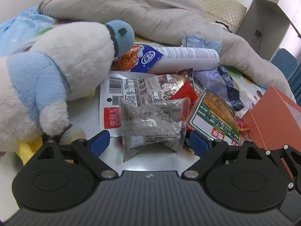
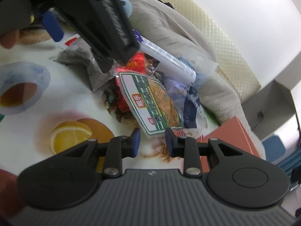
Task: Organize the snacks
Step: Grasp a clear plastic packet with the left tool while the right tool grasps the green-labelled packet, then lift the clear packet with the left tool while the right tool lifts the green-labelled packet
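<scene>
A heap of snack packets lies on a printed tablecloth (image 2: pixel 28 131). A crumpled grey see-through packet (image 1: pixel 150 120) sits between the fingers of my left gripper (image 1: pixel 149 141), which is open wide, its blue pads clear of the packet. A green and white packet (image 2: pixel 150 101) lies on top of the heap. Its near corner reaches between the blue pads of my right gripper (image 2: pixel 152 141), which stands narrowly open with no visible contact. The same green packet (image 1: pixel 216 116) is to the right in the left wrist view. My left gripper's black body (image 2: pixel 105 18) fills the upper left of the right wrist view.
A white and blue plush toy (image 1: pixel 56 66) crowds the left. An orange box (image 1: pixel 272 116) stands at the right, close to the heap. A white packet with a barcode (image 1: pixel 120 94), a long white and blue packet (image 1: pixel 178 60), and red and blue packets lie behind. A grey blanket (image 1: pixel 131 9) borders the back.
</scene>
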A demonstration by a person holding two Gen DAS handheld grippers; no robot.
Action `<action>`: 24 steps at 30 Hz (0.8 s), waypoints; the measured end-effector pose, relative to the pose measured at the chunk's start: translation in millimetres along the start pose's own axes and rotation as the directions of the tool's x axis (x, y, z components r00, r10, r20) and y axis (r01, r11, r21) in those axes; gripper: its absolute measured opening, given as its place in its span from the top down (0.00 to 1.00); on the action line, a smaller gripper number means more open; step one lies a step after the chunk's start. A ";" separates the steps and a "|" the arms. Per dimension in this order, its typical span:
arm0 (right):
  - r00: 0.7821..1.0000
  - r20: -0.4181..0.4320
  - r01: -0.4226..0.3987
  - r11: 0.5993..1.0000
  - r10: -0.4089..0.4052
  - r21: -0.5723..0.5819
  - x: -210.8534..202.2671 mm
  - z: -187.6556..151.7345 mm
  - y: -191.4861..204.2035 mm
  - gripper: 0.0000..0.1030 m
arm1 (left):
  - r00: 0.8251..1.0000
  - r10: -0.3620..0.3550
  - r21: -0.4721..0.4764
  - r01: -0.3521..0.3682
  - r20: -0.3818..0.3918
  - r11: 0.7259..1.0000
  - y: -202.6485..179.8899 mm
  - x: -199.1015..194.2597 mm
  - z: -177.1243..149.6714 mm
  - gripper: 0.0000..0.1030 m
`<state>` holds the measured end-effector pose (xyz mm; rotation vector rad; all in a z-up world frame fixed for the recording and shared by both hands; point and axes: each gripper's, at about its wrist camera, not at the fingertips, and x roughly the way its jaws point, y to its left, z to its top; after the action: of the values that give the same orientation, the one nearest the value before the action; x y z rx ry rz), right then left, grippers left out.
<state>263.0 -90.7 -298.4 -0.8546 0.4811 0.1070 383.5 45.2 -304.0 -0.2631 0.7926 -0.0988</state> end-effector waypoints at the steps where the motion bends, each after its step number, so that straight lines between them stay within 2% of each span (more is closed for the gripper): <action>1: 1.000 0.009 0.011 1.000 -0.011 -0.019 0.4 0.1 2.1 0.70 | 1.000 0.000 0.000 0.000 -0.002 1.000 0.2 2.0 -0.1 0.10; 3: 1.000 0.020 0.019 0.999 -0.018 -0.041 0.2 1.5 5.7 0.73 | 1.000 0.004 0.001 -0.004 -0.007 1.000 0.4 5.6 -0.5 0.10; 4: 1.000 0.022 0.015 0.999 -0.014 -0.040 0.8 1.9 5.4 0.80 | 1.000 0.002 -0.001 -0.002 -0.006 1.000 0.8 6.3 -0.8 0.10; 8: 1.000 0.028 0.005 0.999 -0.003 -0.050 0.5 3.0 5.6 0.90 | 1.000 -0.016 -0.018 0.016 -0.016 1.000 3.7 9.5 -1.1 0.25; 10: 0.999 0.033 0.003 0.999 -0.002 -0.036 -2.5 4.2 2.2 0.93 | 0.999 -0.031 -0.034 0.031 -0.017 0.999 5.3 8.1 -0.9 0.28; 17: 0.998 0.060 -0.004 1.000 0.005 -0.025 -22.3 7.5 -5.9 0.96 | 0.999 -0.031 -0.051 0.030 -0.017 0.998 6.7 -9.4 -2.7 0.36; 24: 0.997 0.080 -0.022 1.000 0.023 -0.009 -57.6 10.6 -16.2 0.97 | 0.999 -0.034 -0.084 0.031 -0.034 0.996 11.7 -42.1 -17.8 0.40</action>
<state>220.3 -87.7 -255.3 -0.8496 0.4154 0.1634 341.3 60.8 -290.0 -0.3542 0.8286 -0.1012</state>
